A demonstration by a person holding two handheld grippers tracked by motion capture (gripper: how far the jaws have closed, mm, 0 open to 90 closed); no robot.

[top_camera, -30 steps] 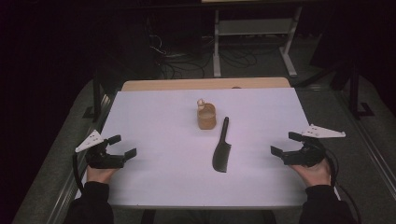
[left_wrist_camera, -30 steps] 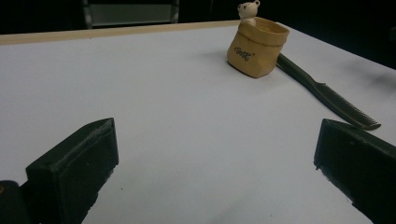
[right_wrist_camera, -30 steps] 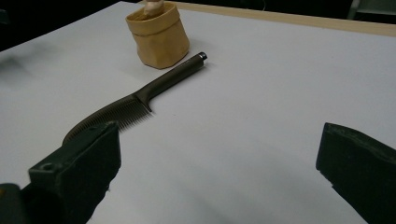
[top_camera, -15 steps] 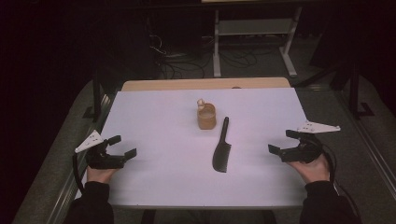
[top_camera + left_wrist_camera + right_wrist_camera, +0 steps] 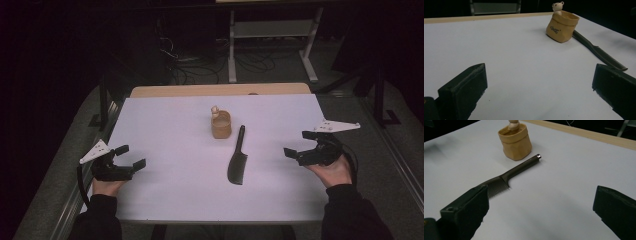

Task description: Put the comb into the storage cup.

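Observation:
A small tan sack-shaped pot (image 5: 221, 124) with a white bear figure on its rim stands near the middle of the white table (image 5: 165, 125). Just right of it lies a dark comb (image 5: 237, 156), handle toward the pot, teeth toward me. In the left gripper view the pot (image 5: 562, 25) and comb (image 5: 599, 51) lie far ahead on the right. The right gripper view has the comb (image 5: 511, 173) close ahead and the pot (image 5: 515, 142) behind it. My left gripper (image 5: 130, 156) is open at the table's left edge. My right gripper (image 5: 299, 144) is open, right of the comb.
A bare wooden strip (image 5: 220, 90) runs along the table's far edge. Beyond it, on the dark floor, are cables (image 5: 200, 65) and a white metal stand (image 5: 272, 35). A black frame post (image 5: 103, 95) stands at the table's left.
My right gripper has moved left, toward the comb, and risen slightly. The left gripper has stayed where it was.

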